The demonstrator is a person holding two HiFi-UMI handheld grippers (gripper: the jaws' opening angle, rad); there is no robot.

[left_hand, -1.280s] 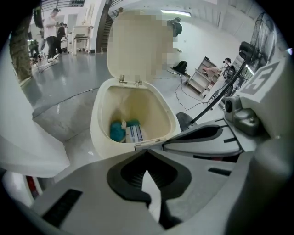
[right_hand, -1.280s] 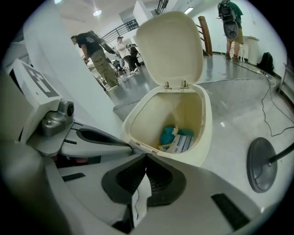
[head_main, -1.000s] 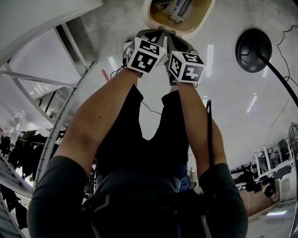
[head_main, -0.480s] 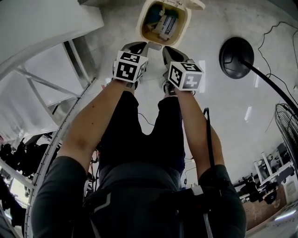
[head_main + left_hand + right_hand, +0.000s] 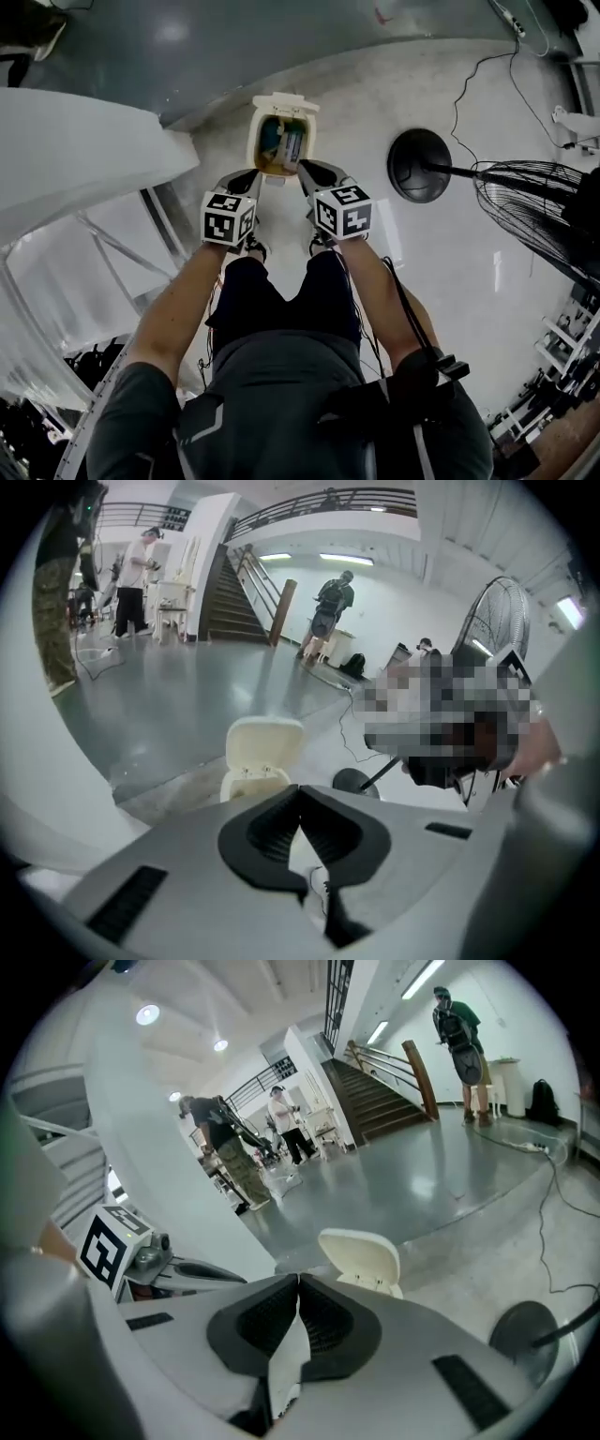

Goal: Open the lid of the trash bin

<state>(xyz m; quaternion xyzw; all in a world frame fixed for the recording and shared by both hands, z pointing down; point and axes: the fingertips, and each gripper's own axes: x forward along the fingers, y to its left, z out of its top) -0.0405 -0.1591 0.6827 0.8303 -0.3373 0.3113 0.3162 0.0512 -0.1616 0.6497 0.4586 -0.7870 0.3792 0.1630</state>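
Two grippers point down toward the floor in the head view. The left gripper [image 5: 249, 176] and the right gripper [image 5: 310, 171] are held side by side. The trash bin [image 5: 254, 150] stands on the floor beyond their tips, apart from both and roughly between the lines they point along. Its lid [image 5: 285, 100] is swung back on the side away from the tips, and packets [image 5: 281, 145] show inside. A black fan base [image 5: 420, 166] lies out to the right gripper's outer side.

In the left gripper view the jaws are clenched together, pads meeting, with nothing between them. The bin [image 5: 249, 783] sits beyond the tips and slightly to their left, untouched, with the lid [image 5: 266, 742] standing open.

In the right gripper view the jaws are likewise closed tip to tip and empty. The raised lid [image 5: 359, 1252] shows just beyond and right of the tips. The left gripper's marker cube [image 5: 111, 1241] is off to their left.
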